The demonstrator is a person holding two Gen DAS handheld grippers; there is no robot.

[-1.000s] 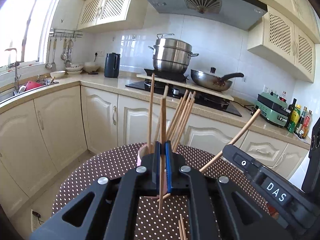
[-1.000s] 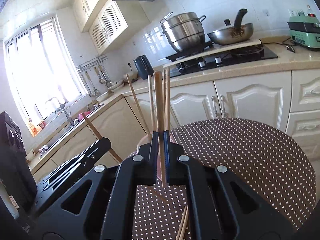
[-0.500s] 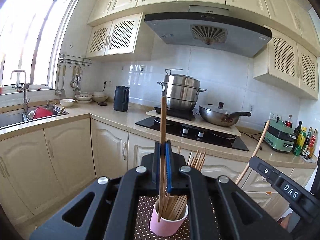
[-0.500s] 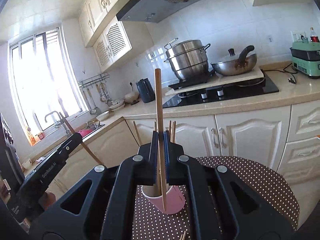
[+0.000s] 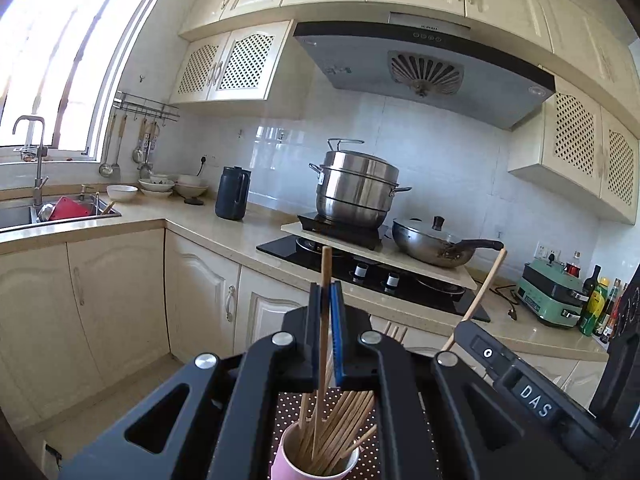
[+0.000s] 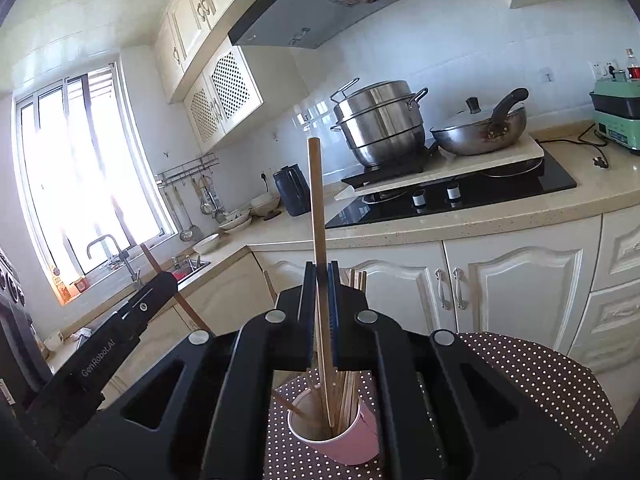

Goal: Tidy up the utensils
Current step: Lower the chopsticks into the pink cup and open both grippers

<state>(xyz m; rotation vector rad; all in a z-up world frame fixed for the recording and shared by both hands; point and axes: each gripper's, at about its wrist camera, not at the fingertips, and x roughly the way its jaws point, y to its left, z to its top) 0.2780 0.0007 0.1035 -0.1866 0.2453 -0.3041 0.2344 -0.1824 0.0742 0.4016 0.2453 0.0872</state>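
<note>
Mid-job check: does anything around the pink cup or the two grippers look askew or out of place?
Nothing spilled or damaged. The pink cup stands upright on the dotted table, its chopsticks fanned loosely. Each gripper, left and right, is shut on one chopstick, tip already in the cup.

- pink cup (image 5: 316, 462): base cut off by bottom edge, left-wrist view
- dotted surface (image 6: 532, 372): mostly hidden behind hand-held gripper bodies
- chopstick bundle (image 6: 354, 280): mid part hidden behind right hand-held gripper (image 6: 322, 280)
</note>
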